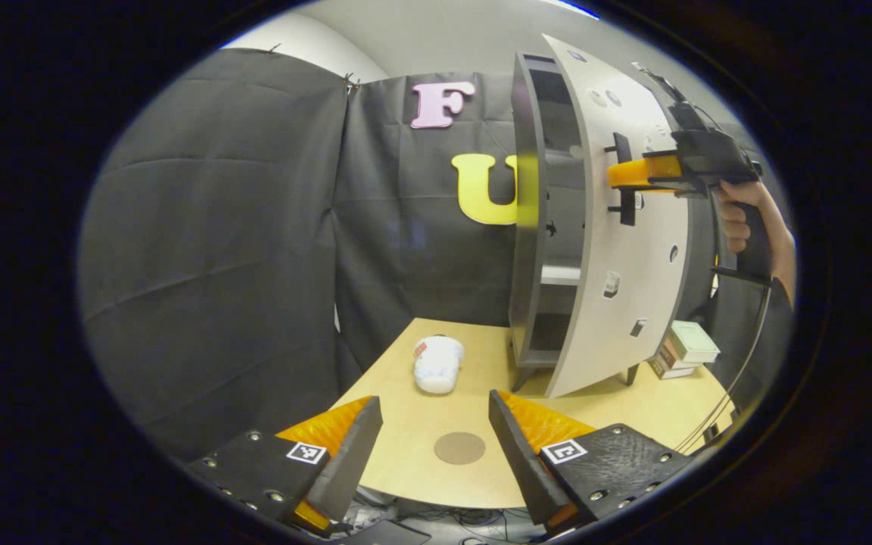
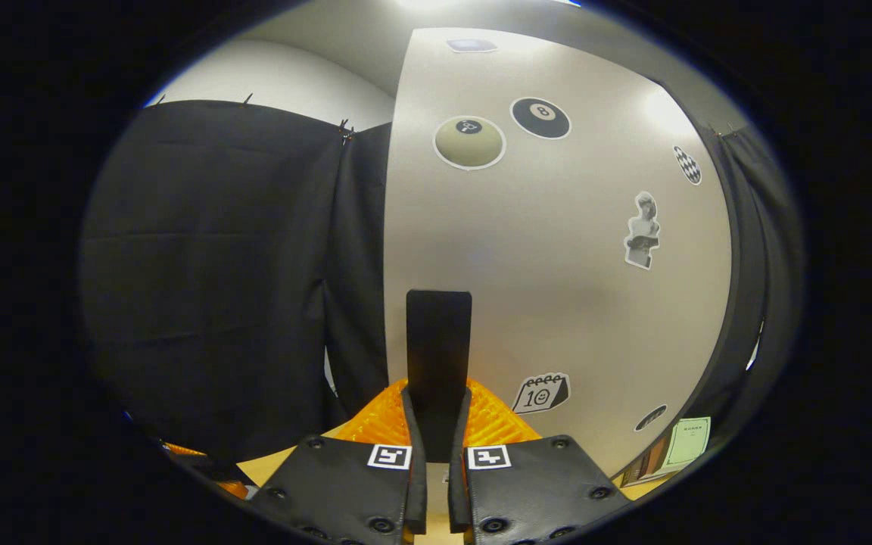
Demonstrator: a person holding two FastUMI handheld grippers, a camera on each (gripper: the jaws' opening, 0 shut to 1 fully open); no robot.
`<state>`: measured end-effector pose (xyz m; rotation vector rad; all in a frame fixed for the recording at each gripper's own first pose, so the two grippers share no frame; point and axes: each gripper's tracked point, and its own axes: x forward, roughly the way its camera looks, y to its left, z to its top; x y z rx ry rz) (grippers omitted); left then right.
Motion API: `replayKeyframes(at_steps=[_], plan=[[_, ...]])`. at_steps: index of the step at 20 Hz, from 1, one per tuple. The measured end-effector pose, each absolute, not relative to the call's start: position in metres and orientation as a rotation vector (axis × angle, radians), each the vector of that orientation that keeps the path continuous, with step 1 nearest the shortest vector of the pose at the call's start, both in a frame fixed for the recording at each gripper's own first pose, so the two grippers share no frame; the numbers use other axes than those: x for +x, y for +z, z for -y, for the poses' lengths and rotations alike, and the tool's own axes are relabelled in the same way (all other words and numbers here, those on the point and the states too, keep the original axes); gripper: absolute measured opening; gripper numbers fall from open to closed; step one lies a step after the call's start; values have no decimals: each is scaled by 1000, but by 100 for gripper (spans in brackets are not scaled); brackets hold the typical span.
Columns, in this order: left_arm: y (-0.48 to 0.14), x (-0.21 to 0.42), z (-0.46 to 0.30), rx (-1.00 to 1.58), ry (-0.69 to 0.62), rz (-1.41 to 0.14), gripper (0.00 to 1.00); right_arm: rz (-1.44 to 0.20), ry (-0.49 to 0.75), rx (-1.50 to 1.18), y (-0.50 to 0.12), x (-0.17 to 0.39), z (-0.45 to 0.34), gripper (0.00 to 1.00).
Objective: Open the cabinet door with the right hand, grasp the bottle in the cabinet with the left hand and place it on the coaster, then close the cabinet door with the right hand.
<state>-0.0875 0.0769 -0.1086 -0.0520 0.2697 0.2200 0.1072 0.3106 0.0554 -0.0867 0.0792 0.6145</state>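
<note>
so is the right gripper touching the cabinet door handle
Touching. In the right gripper view the right gripper has its jaws closed on both sides of the black handle of the cabinet door.

Left claw (image 1: 436, 446): fingers spread wide apart, nothing between them, held low and pointing forward. Right claw (image 2: 436, 424): fingers closed tight on the handle (image 2: 438, 356), one either side, both pressing. In the left gripper view the right claw (image 1: 633, 174) sits high up on the right, level, with a hand (image 1: 739, 219) wrapped round its grip.
</note>
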Motion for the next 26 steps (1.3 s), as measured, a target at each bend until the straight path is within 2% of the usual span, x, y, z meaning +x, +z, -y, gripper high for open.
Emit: replayKeyframes(at_steps=[5,6,7,9,14,15,16,18,19,20,25,26], plan=[[-109,-89,-67,-37,195,-276,86,-85,641,-73,55,107,-306,13],[-107,-87,-67,-35,189,-275,86,-86,643,-68,55,108,-305,10],[-107,-85,-66,-35,185,-272,86,-88,641,-66,56,108,-304,13],[-103,-81,-64,-39,173,-266,86,-85,629,-78,55,108,-303,13],[-101,-70,-53,-22,131,-267,86,-100,572,-40,55,105,-292,13],[-102,-65,-48,-21,116,-267,86,-102,559,-38,55,104,-289,10],[-102,-62,-42,-22,99,-268,86,-106,545,-38,54,104,-287,13],[-101,-54,-32,-22,68,-269,86,-114,517,-30,54,102,-282,13],[-99,-49,-27,-21,55,-266,87,-115,507,-22,53,101,-280,10],[-96,-45,-22,-21,40,-262,86,-113,500,-10,54,101,-279,13],[-93,-26,7,-11,-41,-252,86,-123,427,0,53,97,-265,13],[-95,-23,12,-10,-57,-255,86,-121,408,6,53,97,-261,9]])
